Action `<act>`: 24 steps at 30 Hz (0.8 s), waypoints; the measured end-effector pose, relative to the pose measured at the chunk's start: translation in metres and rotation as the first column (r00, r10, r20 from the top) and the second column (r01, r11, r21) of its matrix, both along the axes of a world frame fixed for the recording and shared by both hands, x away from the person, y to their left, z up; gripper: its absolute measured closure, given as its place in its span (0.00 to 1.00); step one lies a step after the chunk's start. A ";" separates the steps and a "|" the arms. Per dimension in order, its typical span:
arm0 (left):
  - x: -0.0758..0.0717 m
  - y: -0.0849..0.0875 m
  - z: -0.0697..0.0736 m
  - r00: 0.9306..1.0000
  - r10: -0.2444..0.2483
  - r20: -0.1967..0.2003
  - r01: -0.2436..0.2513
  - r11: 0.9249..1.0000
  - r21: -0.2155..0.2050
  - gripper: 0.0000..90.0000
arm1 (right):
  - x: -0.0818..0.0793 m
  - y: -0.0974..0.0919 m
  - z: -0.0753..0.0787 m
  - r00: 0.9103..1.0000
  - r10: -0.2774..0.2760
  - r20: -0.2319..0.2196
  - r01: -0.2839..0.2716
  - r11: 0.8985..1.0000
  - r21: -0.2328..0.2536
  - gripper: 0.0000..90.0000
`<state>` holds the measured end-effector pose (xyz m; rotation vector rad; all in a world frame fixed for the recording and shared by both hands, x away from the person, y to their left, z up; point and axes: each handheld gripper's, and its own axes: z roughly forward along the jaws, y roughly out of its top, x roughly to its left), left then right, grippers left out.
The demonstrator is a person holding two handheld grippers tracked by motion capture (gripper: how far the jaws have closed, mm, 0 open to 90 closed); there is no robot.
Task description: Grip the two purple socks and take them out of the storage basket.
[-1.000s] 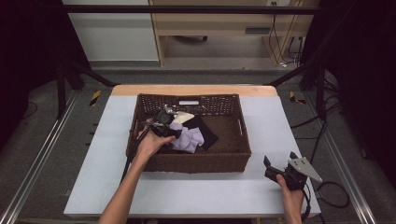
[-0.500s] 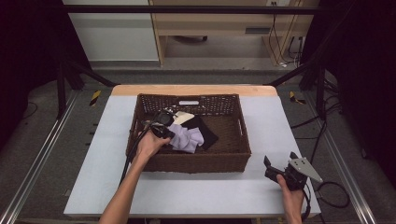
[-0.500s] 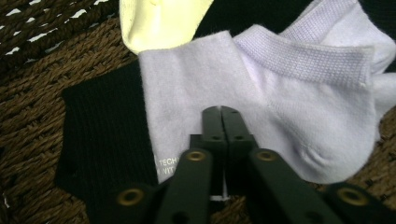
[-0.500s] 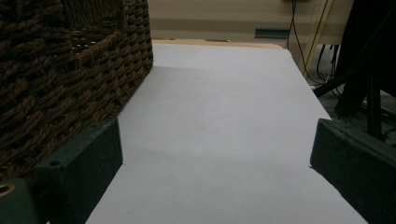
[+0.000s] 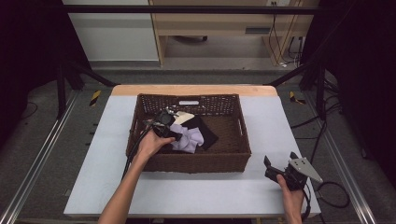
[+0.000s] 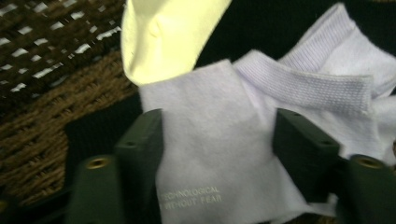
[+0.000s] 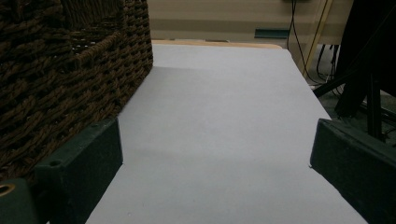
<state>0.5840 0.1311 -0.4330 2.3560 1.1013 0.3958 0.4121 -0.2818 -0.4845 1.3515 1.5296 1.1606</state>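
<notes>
A brown wicker basket (image 5: 140,122) stands mid-table and holds lavender socks (image 5: 190,138), a black cloth (image 5: 208,134) and a pale yellow piece (image 5: 185,116). My left gripper (image 5: 173,134) is inside the basket's left half, low over the socks. In the left gripper view it (image 6: 219,140) is open, and a lavender sock (image 6: 210,154) with small printed text lies between the jaws. The yellow piece (image 6: 163,37) lies just beyond. My right gripper (image 5: 279,159) rests on the table at the front right, open with nothing in it (image 7: 217,154).
The white table (image 5: 196,191) has bare room in front of and beside the basket. The basket's wicker wall (image 7: 60,65) stands close to the right gripper's left jaw. Cables trail from both grippers. A metal frame surrounds the table.
My left gripper has edged slightly down and closer onto the lavender socks. The right gripper has stayed in place.
</notes>
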 end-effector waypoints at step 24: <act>-0.015 0.018 0.031 0.995 0.074 0.066 -0.061 0.983 -0.176 0.97 | 0.000 -0.001 0.000 1.000 0.000 0.002 0.000 1.000 0.005 0.03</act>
